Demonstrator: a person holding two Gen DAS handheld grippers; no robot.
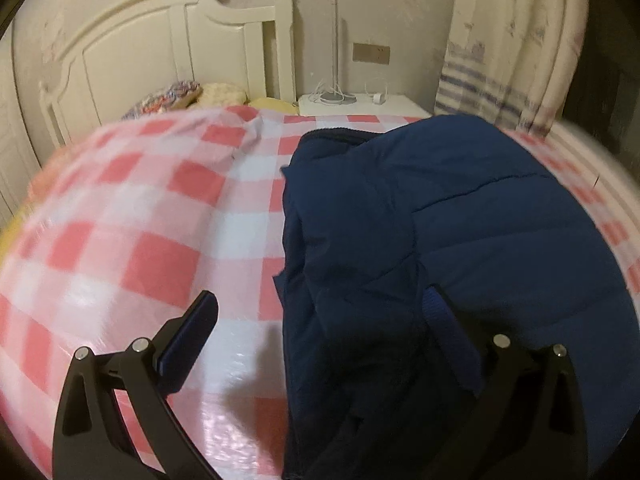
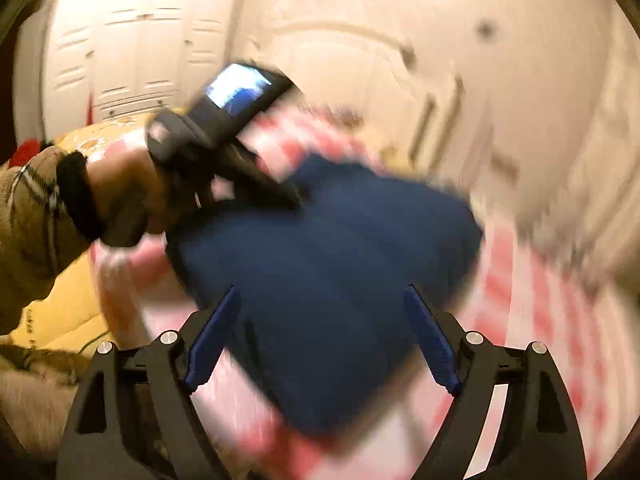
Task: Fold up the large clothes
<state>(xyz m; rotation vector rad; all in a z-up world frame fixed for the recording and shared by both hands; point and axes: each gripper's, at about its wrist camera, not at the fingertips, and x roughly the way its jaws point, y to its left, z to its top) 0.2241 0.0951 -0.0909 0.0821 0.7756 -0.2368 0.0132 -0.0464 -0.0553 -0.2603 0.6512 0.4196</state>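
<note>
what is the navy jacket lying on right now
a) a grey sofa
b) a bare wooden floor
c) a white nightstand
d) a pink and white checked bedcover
d: in the left wrist view the navy jacket lies bunched on the pink and white checked bedcover, which spreads out to its left and behind it up to the white headboard.

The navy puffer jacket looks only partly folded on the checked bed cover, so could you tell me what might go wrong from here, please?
1. The navy puffer jacket is bulky, and neither the open left gripper nor the open right gripper grips it, so the fold may spring back.
2. The glossy pink checked cover looks slick, so the bundle might slide when pushed.
</note>
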